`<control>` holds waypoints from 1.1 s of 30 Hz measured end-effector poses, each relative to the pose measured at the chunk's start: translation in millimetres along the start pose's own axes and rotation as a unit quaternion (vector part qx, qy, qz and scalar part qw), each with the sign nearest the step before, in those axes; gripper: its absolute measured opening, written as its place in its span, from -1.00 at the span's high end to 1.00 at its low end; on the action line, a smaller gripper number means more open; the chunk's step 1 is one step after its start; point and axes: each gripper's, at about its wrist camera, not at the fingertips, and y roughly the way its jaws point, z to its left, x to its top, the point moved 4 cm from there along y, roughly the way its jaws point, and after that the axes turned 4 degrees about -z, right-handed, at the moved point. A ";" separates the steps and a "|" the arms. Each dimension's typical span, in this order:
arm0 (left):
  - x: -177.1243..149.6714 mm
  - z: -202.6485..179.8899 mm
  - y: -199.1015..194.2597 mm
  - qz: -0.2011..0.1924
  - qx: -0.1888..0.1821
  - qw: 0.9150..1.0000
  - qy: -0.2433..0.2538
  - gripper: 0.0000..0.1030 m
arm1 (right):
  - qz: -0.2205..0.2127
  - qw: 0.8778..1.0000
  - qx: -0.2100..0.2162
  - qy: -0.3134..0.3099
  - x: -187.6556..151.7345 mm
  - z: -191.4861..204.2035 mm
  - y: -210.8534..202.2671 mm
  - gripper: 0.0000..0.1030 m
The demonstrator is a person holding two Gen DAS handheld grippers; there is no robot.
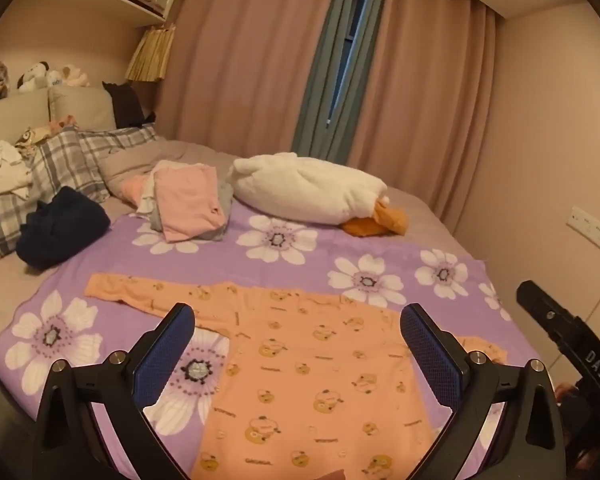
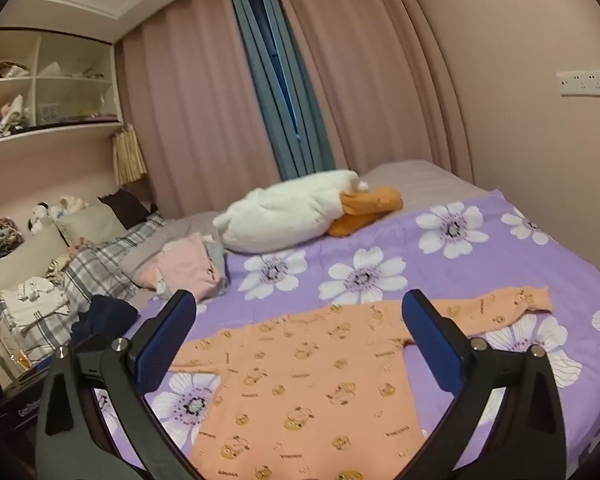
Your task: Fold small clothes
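A small orange long-sleeved top with a cartoon print [image 1: 300, 376] lies spread flat on the purple flowered sheet [image 1: 300, 264]. It also shows in the right wrist view [image 2: 300, 384], with both sleeves stretched out sideways. My left gripper [image 1: 296, 316] is open and empty, held above the top's chest. My right gripper [image 2: 298, 304] is open and empty, held above the top near its collar. The right gripper's black body [image 1: 564, 340] shows at the right edge of the left wrist view.
A pile of folded pink and grey clothes [image 1: 188, 204] lies beyond the top. A dark navy garment [image 1: 60, 232] sits at the left. A white plush duck [image 1: 312, 188] lies at the far side. Plaid pillows [image 1: 60, 164] are at the headboard. Curtains hang behind.
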 end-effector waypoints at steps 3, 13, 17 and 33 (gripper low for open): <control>-0.8 1.0 4.9 0.008 0.000 1.000 0.004 -0.98 | 0.009 1.000 0.004 0.006 -2.4 -3.3 1.7 -1.00; -10.4 -5.4 3.2 0.008 -0.004 1.000 0.011 -0.98 | -0.004 1.000 0.001 0.019 -7.5 -4.4 -3.0 -1.00; -5.8 -7.8 3.9 0.001 -0.006 1.000 0.014 -0.98 | 0.008 1.000 -0.007 0.014 -7.7 -5.8 3.6 -1.00; -8.4 -11.3 8.1 0.003 -0.012 0.999 0.038 -0.98 | 0.042 0.999 -0.010 0.029 -10.7 -15.5 9.1 -1.00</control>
